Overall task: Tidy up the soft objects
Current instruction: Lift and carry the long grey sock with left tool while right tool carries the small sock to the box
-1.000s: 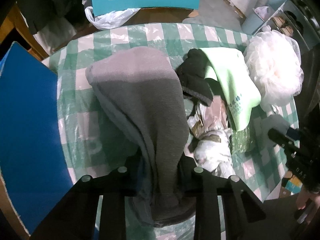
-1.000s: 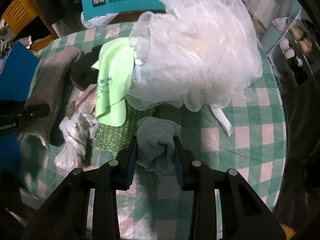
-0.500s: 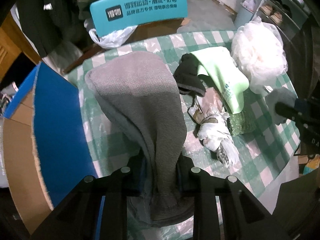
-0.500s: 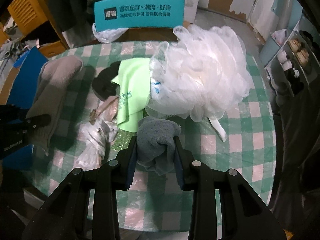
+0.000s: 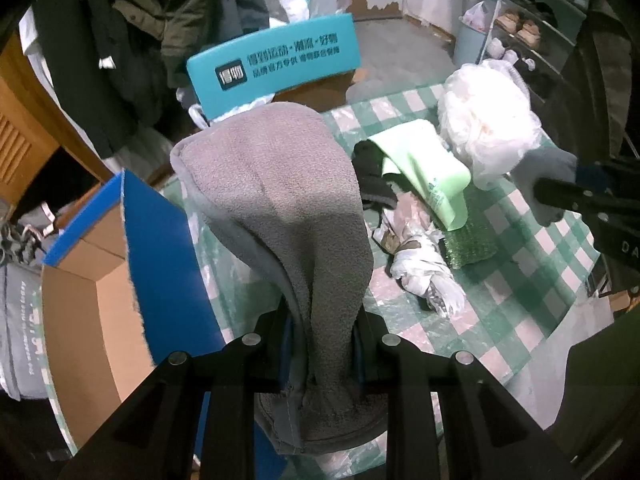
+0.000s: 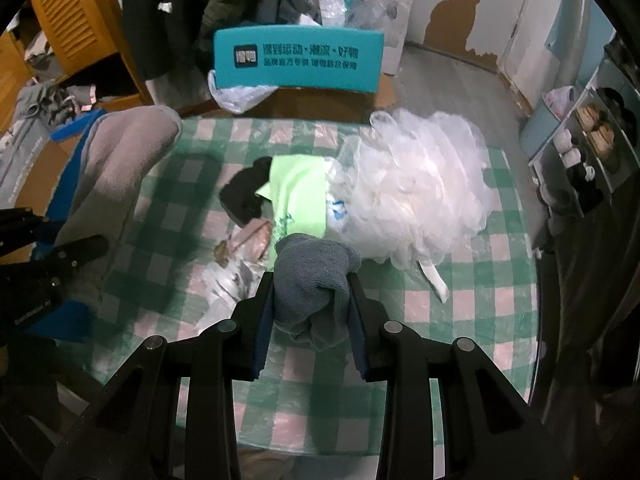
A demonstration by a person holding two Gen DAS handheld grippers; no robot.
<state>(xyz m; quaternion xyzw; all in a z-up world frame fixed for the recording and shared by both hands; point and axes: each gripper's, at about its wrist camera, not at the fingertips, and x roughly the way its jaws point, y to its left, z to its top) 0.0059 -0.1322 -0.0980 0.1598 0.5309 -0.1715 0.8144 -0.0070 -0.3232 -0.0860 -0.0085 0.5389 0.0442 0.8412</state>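
A lived-in home, a cluttered room. Round table under a green-and-white checked plastic cloth [image 6: 460,316]; teal chair back with printed Chinese lettering [image 6: 298,60] pushed against it. Dark coats [image 5: 120,40] hanging beside a slatted wooden cabinet door [image 6: 76,20]. Open metal rack of shoes [image 6: 592,136] along the right side. Peeling paint on the white wall [image 6: 452,12]; plastic bags [image 6: 360,4] heaped on the grey floor.
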